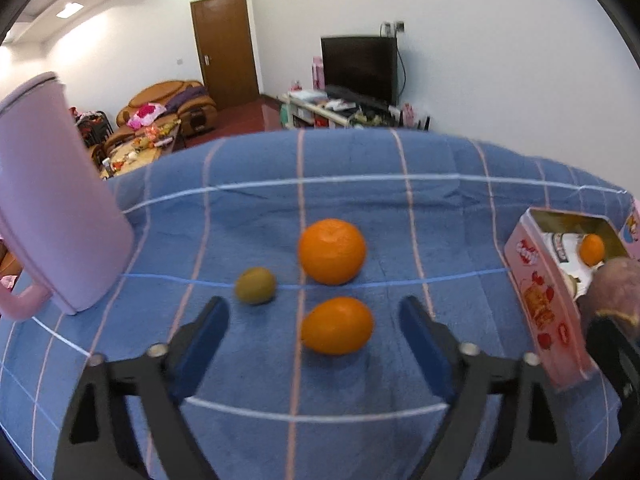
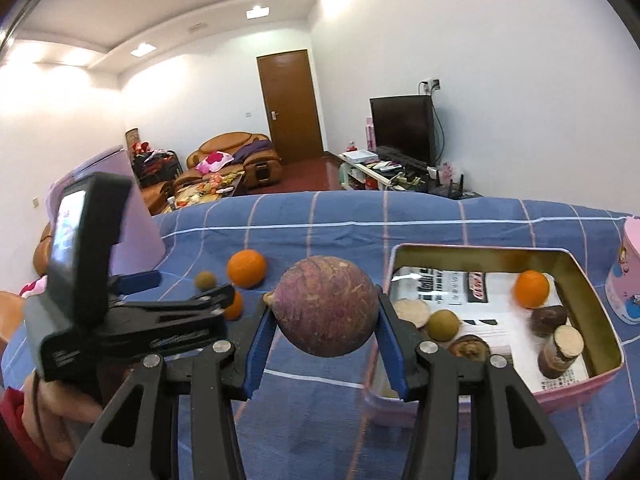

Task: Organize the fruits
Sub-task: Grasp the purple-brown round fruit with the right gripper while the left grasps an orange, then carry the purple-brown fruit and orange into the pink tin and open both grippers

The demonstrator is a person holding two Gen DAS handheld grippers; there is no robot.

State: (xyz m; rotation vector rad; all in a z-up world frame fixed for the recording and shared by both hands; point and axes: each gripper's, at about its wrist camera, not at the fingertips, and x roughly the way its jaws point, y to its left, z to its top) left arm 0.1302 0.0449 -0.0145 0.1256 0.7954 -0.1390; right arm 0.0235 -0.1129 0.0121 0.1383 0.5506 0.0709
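My right gripper [image 2: 326, 316] is shut on a round purple fruit [image 2: 326, 306] and holds it above the cloth, just left of the pink tin box [image 2: 580, 384]. The box holds an orange [image 2: 531, 288], a brown-green fruit [image 2: 442, 324] and several brown pieces. My left gripper [image 1: 314, 312] is open low over the blue checked cloth, with a small orange [image 1: 337, 325] between its fingers. A bigger orange [image 1: 332, 251] and a green-brown kiwi [image 1: 255, 285] lie just beyond. The box also shows in the left wrist view [image 1: 540, 296].
A tall pink jug [image 1: 52, 208] stands on the cloth at the left. A pink round tin [image 2: 626, 276] stands right of the box. The cloth's far edge drops off toward a living room with a sofa and a TV.
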